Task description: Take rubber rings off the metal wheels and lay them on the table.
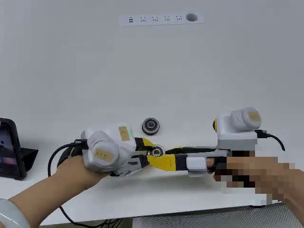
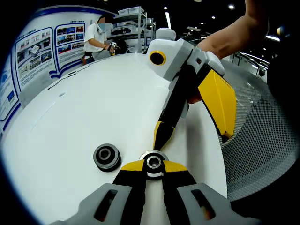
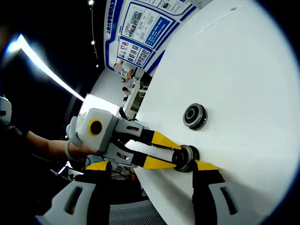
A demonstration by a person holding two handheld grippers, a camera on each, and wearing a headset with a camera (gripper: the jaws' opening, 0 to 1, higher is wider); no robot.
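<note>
**Operator:** Left gripper [image 1: 151,153] status?

**Technician:** Clamped on one metal wheel [image 2: 153,162], at the near edge of the table [image 1: 142,71]. A second wheel [image 1: 150,126] lies just beyond, apart.

**Operator:** Right gripper [image 3: 152,168]?

**Technician:** Jaws wide apart. One tip meets the held wheel's rim, at the dark rubber ring [image 2: 153,153].

**Operator:** Recommended procedure?

**Technician:** Hold the left clamp firm so the wheel cannot turn. Work that tip under the ring's edge, then peel outward, away from the clamp. A slip seems likely if the tip rides on the metal.
</note>
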